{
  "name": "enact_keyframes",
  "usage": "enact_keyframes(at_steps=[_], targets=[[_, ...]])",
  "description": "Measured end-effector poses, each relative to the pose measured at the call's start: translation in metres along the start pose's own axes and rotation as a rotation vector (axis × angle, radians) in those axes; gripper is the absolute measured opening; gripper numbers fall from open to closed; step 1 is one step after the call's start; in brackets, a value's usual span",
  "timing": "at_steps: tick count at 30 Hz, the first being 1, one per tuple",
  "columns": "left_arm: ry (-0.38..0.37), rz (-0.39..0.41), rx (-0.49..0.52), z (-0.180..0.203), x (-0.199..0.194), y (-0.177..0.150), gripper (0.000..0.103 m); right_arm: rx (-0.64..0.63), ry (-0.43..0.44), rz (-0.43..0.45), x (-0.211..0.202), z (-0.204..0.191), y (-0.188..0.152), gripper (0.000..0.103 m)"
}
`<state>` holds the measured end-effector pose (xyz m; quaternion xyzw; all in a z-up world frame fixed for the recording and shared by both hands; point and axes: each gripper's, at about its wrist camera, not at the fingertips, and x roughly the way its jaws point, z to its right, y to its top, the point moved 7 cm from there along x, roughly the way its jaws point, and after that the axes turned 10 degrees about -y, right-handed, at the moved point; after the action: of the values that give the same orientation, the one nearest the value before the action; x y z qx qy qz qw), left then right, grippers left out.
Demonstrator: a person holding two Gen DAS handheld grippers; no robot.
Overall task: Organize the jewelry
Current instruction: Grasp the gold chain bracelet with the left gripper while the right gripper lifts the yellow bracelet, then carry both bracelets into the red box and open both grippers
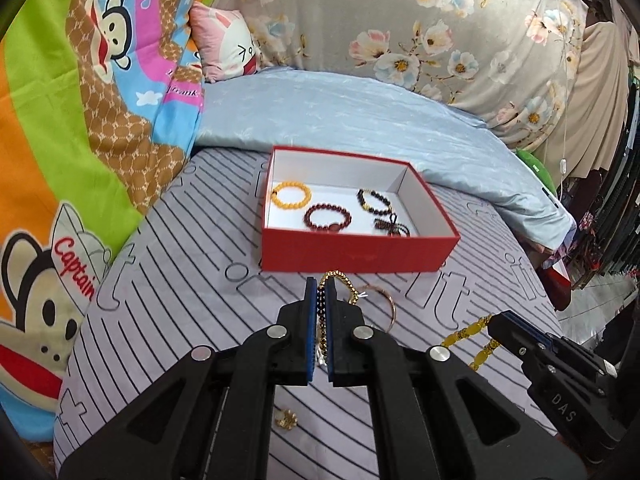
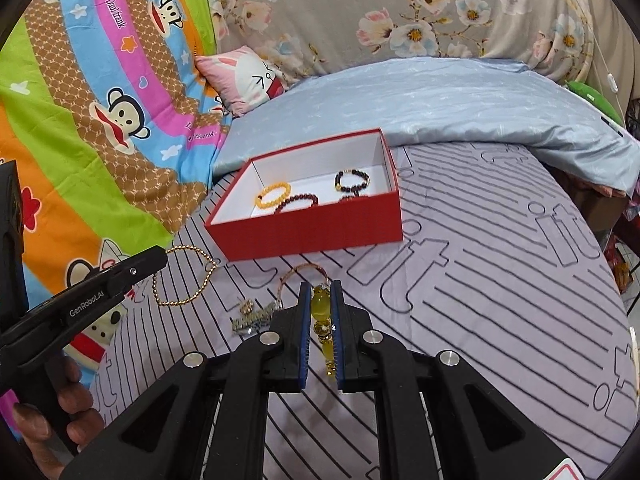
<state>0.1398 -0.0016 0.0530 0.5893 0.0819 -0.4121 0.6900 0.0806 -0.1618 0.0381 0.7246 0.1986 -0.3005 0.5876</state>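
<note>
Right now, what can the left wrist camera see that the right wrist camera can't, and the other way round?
Only the left wrist view shows the small gold flower-shaped piece on the sheet. Only the right wrist view shows the person's hand and the sparkly piece lying near the thin bangle. Both show the red box with the orange bracelet inside, and both hand-held grippers shut on jewelry: left hand-held gripper on a gold bead chain, right hand-held gripper on a yellow bead bracelet.

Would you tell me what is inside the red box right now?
The red box holds four bead bracelets: orange, dark red, black-and-gold, and a dark one partly hidden by the front wall.
</note>
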Motion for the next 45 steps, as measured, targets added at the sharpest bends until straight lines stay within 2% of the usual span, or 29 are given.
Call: enact_keyframes(at_steps=[9,19,29,41,44,45], targets=[[0.041,0.047,0.032,0.0,0.017,0.052,0.003,-0.036,0.009,0.084,0.008,-0.008,0.06,0.009],[0.166,0.046,0.095,-0.019,0.074,0.105,0.003,-0.083,-0.003,0.125,0.057,-0.02,0.127,0.009],[0.224,-0.032,0.081,-0.037,0.137,0.105,0.003,-0.093,-0.005,0.077,0.112,-0.025,0.138,0.009],[0.237,-0.083,0.079,-0.039,0.175,0.099,0.004,-0.088,-0.012,0.014,0.16,-0.022,0.13,0.01],[0.234,-0.094,0.061,-0.04,0.18,0.098,0.005,-0.085,-0.008,0.024,0.16,-0.022,0.131,0.014],[0.24,-0.095,0.053,-0.042,0.181,0.097,0.013,-0.086,-0.006,0.025,0.16,-0.023,0.131,0.015]])
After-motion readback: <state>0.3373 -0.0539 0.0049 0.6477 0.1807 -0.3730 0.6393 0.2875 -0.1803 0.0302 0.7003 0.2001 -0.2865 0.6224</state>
